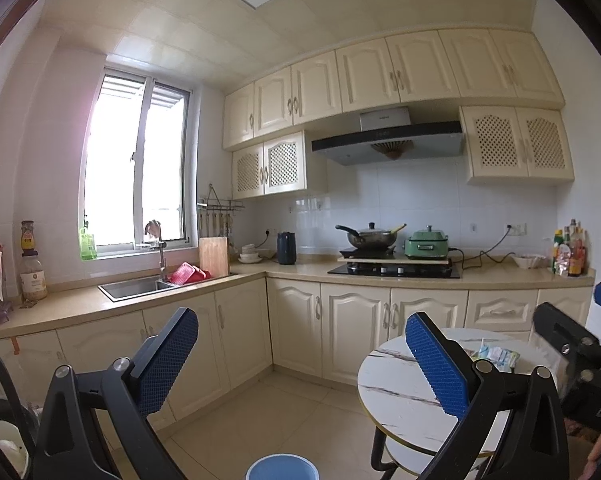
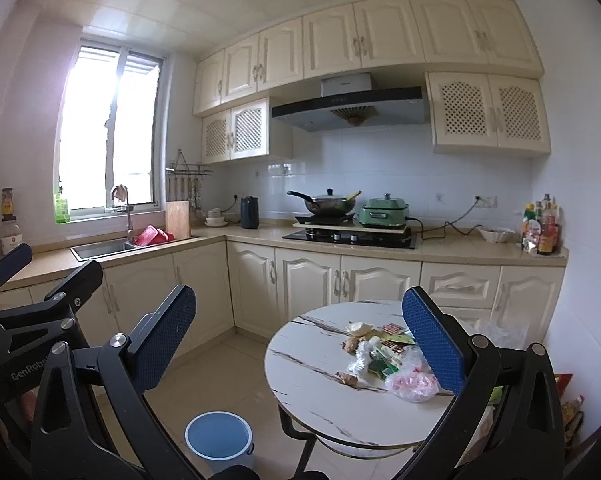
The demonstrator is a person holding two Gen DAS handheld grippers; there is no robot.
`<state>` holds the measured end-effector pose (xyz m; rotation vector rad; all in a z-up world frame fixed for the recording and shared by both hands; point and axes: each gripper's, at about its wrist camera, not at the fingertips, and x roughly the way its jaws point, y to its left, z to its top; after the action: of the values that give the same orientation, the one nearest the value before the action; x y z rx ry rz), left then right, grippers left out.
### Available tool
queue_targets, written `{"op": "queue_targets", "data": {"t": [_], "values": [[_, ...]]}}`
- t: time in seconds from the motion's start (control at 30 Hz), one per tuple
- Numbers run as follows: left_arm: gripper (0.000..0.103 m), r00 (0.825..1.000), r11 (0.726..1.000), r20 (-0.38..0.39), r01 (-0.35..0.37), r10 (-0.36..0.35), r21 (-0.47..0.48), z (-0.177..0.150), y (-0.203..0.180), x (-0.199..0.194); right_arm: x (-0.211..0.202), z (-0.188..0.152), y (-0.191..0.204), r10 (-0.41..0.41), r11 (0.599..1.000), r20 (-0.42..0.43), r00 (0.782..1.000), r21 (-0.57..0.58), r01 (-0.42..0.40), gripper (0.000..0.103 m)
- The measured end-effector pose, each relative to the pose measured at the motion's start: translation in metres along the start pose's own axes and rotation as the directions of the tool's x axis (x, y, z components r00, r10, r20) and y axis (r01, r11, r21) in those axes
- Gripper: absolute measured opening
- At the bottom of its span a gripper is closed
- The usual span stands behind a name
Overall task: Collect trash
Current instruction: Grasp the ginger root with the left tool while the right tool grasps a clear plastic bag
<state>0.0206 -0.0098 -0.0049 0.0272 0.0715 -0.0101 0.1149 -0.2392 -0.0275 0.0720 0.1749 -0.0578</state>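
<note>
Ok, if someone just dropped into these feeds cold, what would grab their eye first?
Probably the heap of crumpled wrappers and plastic bags on the round white marble-pattern table, low on the right in the right wrist view. Next, the round blue bin on the tiled floor left of the table. Both the left gripper and the right gripper are wide open, holding nothing.
</note>
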Motion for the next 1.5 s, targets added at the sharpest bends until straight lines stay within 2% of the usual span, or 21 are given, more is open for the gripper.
{"op": "queue_targets", "data": {"t": [0.13, 0.23, 0.3, 0.37, 0.43, 0.47, 0.5, 0.53, 0.57, 0.67, 0.87, 0.97, 1.03, 1.07, 1.1, 1.17, 1.23, 1.43, 1.5], "values": [[0.102, 0.999, 1.0, -0.038, 0.012, -0.011, 0.019, -0.01, -0.014, 0.025, 0.014, -0.01, -0.027, -0.053, 0.998, -0.03, 0.998, 0.034, 0.054, 0.103], [0.102, 0.993, 0.998, -0.109, 0.041, -0.037, 0.037, -0.025, -0.03, 0.059, 0.029, -0.023, -0.053, -0.108, 0.992, -0.065, 0.992, 0.057, 0.112, 0.103], [0.102, 0.983, 0.996, -0.175, 0.072, -0.064, 0.043, -0.04, -0.042, 0.086, 0.048, -0.038, -0.075, -0.152, 0.984, -0.125, 0.98, 0.07, 0.161, 0.103], [0.102, 0.963, 0.992, -0.247, 0.121, -0.107, 0.046, -0.056, -0.056, 0.112, 0.067, -0.054, -0.094, -0.175, 0.978, -0.189, 0.966, 0.084, 0.193, 0.103], [0.102, 0.936, 0.984, -0.32, 0.169, -0.144, 0.053, -0.071, -0.073, 0.135, 0.09, -0.078, -0.116, -0.193, 0.968, -0.266, 0.944, 0.103, 0.227, 0.103], [0.102, 0.908, 0.976, -0.382, 0.209, -0.172, 0.057, -0.084, -0.088, 0.153, 0.096, -0.087, -0.122, -0.197, 0.966, -0.286, 0.938, 0.107, 0.236, 0.103], [0.102, 0.896, 0.973, -0.404, 0.224, -0.183, 0.056, -0.089, -0.094, 0.16, 0.107, -0.1, -0.133, -0.199, 0.961, -0.322, 0.926, 0.119, 0.248, 0.103], [0.102, 0.873, 0.966, -0.442, 0.254, -0.205, 0.055, -0.098, -0.106, 0.172, 0.116, -0.112, -0.142, -0.196, 0.958, -0.353, 0.915, 0.129, 0.255, 0.103], [0.102, 0.861, 0.961, -0.461, 0.271, -0.216, 0.056, -0.102, -0.113, 0.178, 0.124, -0.124, -0.15, -0.193, 0.956, -0.384, 0.903, 0.134, 0.262, 0.103], [0.102, 0.806, 0.941, -0.535, 0.334, -0.252, 0.061, -0.116, -0.141, 0.204, 0.144, -0.153, -0.169, -0.183, 0.951, -0.448, 0.875, 0.146, 0.273, 0.103], [0.102, 0.707, 0.913, -0.648, 0.405, -0.284, 0.042, -0.132, -0.177, 0.267, 0.185, -0.183, -0.194, -0.156, 0.953, -0.529, 0.834, 0.141, 0.267, 0.103], [0.102, 0.671, 0.907, -0.683, 0.419, -0.288, 0.029, -0.143, -0.191, 0.302, 0.214, -0.19, -0.203, -0.146, 0.958, -0.569, 0.809, 0.122, 0.259, 0.103], [0.102, 0.658, 0.91, -0.697, 0.415, -0.284, 0.021, -0.145, -0.188, 0.316, 0.236, -0.195, -0.208, -0.137, 0.964, -0.589, 0.797, 0.106, 0.244, 0.103], [0.102, 0.64, 0.909, -0.714, 0.417, -0.284, 0.012, -0.147, -0.192, 0.33, 0.246, -0.195, -0.21, -0.131, 0.967, -0.595, 0.793, 0.098, 0.234, 0.103], [0.102, 0.63, 0.908, -0.722, 0.42, -0.287, 0.006, -0.151, -0.196, 0.339, 0.254, -0.196, -0.211, -0.131, 0.97, -0.604, 0.786, 0.088, 0.229, 0.103], [0.102, 0.592, 0.901, -0.748, 0.433, -0.3, -0.018, -0.157, -0.205, 0.363, 0.278, -0.201, -0.214, -0.13, 0.975, -0.631, 0.765, 0.061, 0.215, 0.103], [0.102, 0.573, 0.899, -0.762, 0.437, -0.303, -0.029, -0.161, -0.211, 0.382, 0.292, -0.205, -0.217, -0.111, 0.98, -0.652, 0.75, 0.055, 0.192, 0.103], [0.102, 0.561, 0.9, -0.779, 0.435, -0.281, -0.012, -0.176, -0.233, 0.427, 0.304, -0.209, -0.227, -0.033, 0.986, -0.654, 0.756, 0.101, 0.13, 0.101], [0.102, 0.576, 0.905, -0.774, 0.425, -0.264, 0.008, -0.178, -0.238, 0.441, 0.302, -0.213, -0.233, 0.037, 0.984, -0.651, 0.758, 0.157, 0.087, 0.087]]}}
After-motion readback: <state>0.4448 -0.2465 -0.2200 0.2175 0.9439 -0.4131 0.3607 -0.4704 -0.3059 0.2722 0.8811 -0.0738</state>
